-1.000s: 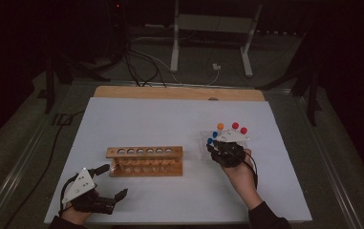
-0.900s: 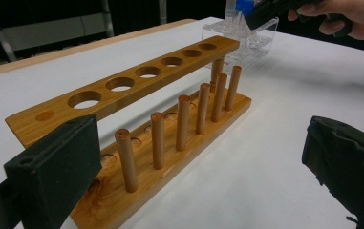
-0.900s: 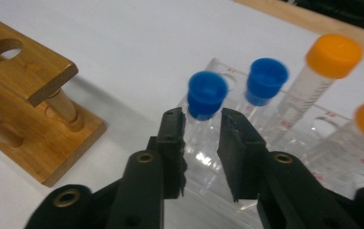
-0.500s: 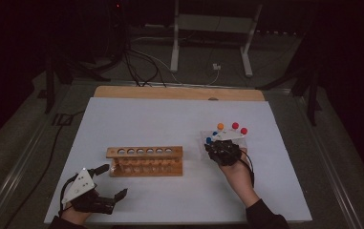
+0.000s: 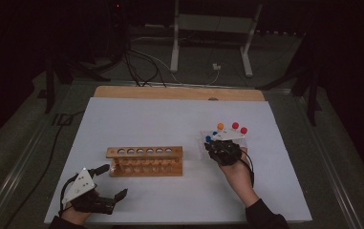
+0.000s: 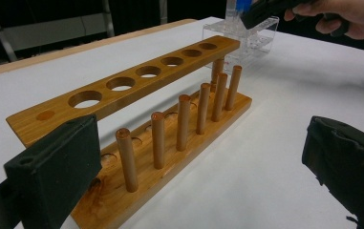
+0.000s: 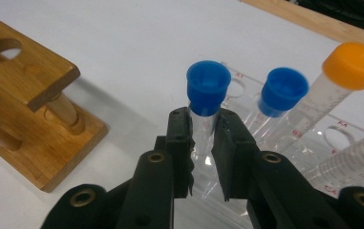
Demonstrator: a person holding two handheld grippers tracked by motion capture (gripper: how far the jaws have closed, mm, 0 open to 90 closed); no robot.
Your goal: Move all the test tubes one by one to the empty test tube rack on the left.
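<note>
My right gripper (image 7: 201, 129) is shut on a clear tube with a blue cap (image 7: 208, 86), just below the cap. The tube stands upright in a clear plastic rack (image 7: 335, 129). Beside it in that rack are a second blue-capped tube (image 7: 283, 91) and an orange-capped tube (image 7: 351, 59). In the high view the right gripper (image 5: 216, 143) is at the rack's near left corner, where orange (image 5: 220, 126) and red (image 5: 235, 125) caps also show. My left gripper (image 6: 194, 157) stands open with nothing between its jaws, at the near left end of a wooden rack (image 6: 136, 90).
The wooden rack (image 5: 145, 161) has a row of several vacant holes and stands mid-table on a white sheet (image 5: 170, 119). A wooden board edge (image 5: 179, 93) runs along the far side. Cables and metal stand legs (image 5: 175, 43) lie on the floor beyond.
</note>
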